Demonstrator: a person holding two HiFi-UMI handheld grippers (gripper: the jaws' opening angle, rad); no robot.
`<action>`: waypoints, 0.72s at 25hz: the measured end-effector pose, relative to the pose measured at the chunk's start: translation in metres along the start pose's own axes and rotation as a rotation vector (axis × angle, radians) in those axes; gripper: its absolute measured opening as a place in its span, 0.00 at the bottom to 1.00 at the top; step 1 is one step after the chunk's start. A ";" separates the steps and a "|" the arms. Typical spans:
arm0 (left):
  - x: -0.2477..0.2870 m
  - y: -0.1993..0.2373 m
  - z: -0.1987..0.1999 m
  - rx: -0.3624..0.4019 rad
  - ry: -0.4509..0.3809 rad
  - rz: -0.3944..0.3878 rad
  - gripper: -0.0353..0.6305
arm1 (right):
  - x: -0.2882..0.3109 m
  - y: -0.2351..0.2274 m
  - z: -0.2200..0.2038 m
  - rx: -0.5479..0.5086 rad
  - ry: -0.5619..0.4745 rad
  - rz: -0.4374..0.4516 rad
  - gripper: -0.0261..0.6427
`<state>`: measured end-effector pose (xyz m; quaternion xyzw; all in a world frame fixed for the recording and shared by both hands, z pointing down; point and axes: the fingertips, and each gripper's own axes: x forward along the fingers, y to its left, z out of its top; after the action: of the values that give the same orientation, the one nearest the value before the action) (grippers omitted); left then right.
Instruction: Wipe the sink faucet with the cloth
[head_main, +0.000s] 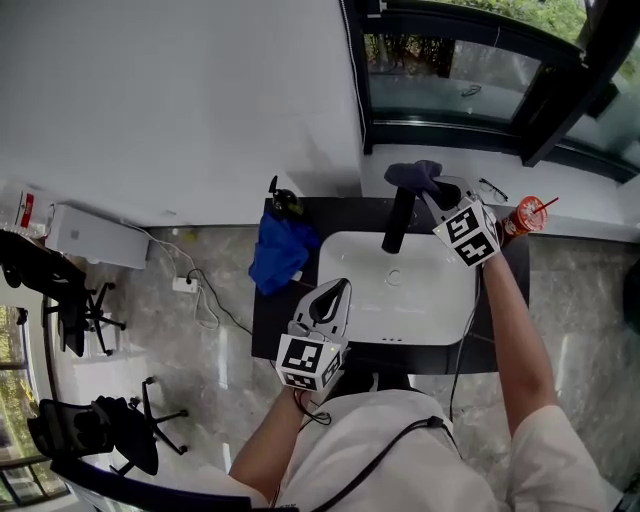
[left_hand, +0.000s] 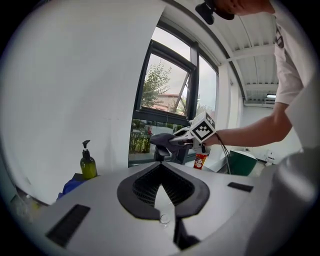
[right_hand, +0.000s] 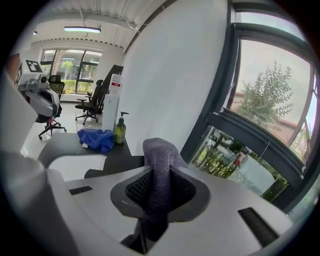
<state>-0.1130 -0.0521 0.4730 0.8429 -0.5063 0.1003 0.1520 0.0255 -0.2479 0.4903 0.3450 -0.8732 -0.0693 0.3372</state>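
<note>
While the sink (head_main: 430, 300) sits under the faucet (head_main: 398, 222), the cloth (head_main: 415, 175) lies on the faucet's top, clamped in the right gripper (head_main: 432, 192) — a shallow pinch could let it slip; the left gripper (head_main: 330, 297), jaws together, empty, hangs before the faucet

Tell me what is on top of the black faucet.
A grey cloth, clamped in the right gripper, lies over the top of the faucet. The faucet's head beneath it is covered; only its column shows.
</note>
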 end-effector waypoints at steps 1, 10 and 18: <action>0.000 -0.001 0.001 0.000 -0.002 -0.002 0.04 | 0.002 0.000 -0.002 -0.011 0.008 0.000 0.13; 0.012 -0.011 0.006 0.013 -0.005 -0.030 0.04 | -0.010 0.049 -0.005 -0.173 0.012 0.229 0.13; 0.017 -0.016 0.009 0.029 -0.008 -0.047 0.04 | -0.053 0.069 0.006 -0.072 -0.051 0.433 0.13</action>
<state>-0.0906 -0.0622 0.4680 0.8572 -0.4853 0.1008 0.1400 0.0114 -0.1623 0.4813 0.1351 -0.9321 -0.0350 0.3343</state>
